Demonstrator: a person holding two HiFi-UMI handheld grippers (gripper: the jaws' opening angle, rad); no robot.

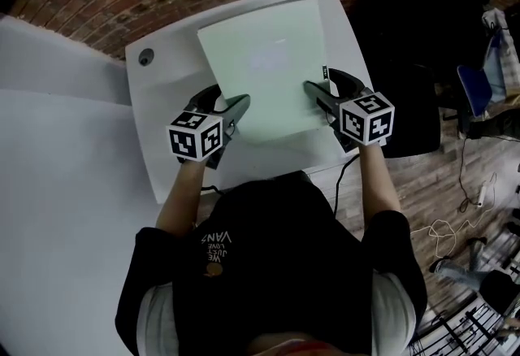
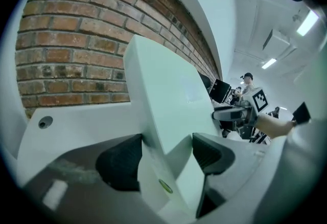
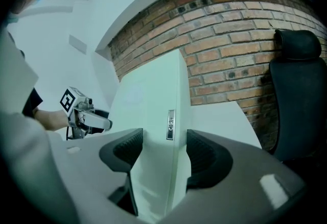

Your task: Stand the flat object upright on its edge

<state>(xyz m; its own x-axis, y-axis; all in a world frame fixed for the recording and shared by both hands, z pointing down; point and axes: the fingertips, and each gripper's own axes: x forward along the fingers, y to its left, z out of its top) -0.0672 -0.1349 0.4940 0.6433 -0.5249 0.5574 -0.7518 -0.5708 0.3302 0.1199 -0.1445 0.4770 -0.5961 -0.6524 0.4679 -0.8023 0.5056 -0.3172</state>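
Both side edges of the panel [image 1: 264,70] were pinched over the table [image 1: 158,115]: left gripper [image 1: 234,109] at nine o'clock, right gripper [image 1: 318,92] at three, equally near. Its long axis ran toward twelve, tilted.

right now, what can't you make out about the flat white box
Head view: whether the near edge of the flat white box rests on the white table; the box itself covers it.
Right gripper view: print on the narrow grey label, too small.
Left gripper view: marking on the round green sticker, blurred.
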